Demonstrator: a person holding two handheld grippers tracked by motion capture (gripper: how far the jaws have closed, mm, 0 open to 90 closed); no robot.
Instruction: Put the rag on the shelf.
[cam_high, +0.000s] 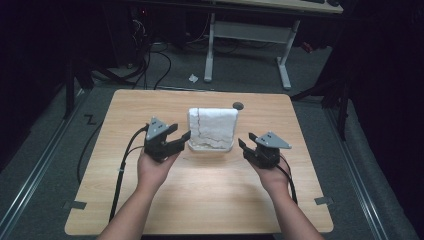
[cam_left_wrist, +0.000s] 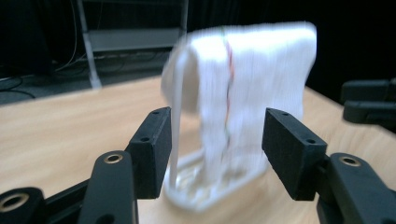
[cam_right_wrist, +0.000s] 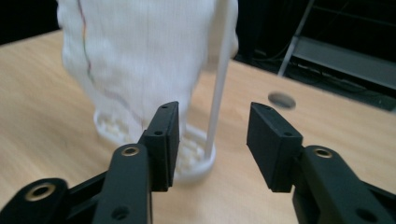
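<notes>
At the centre of the surface (cam_high: 200, 200), a white towel (cam_high: 212, 127) drapes a rack (cam_high: 210, 147), flanked at nine and three o'clock by the left gripper (cam_high: 181, 141) and right gripper (cam_high: 246, 148), fingers released.

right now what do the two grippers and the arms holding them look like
Both are black, each with two flat rectangular jaw blocks on hinged links set with brass-coloured rings. The left gripper and the right gripper each carry a grey three-cornered plate on top, and a black cable trails back from each along the wooden table. The forearms are bare, with no sleeves or gloves in view.
</notes>
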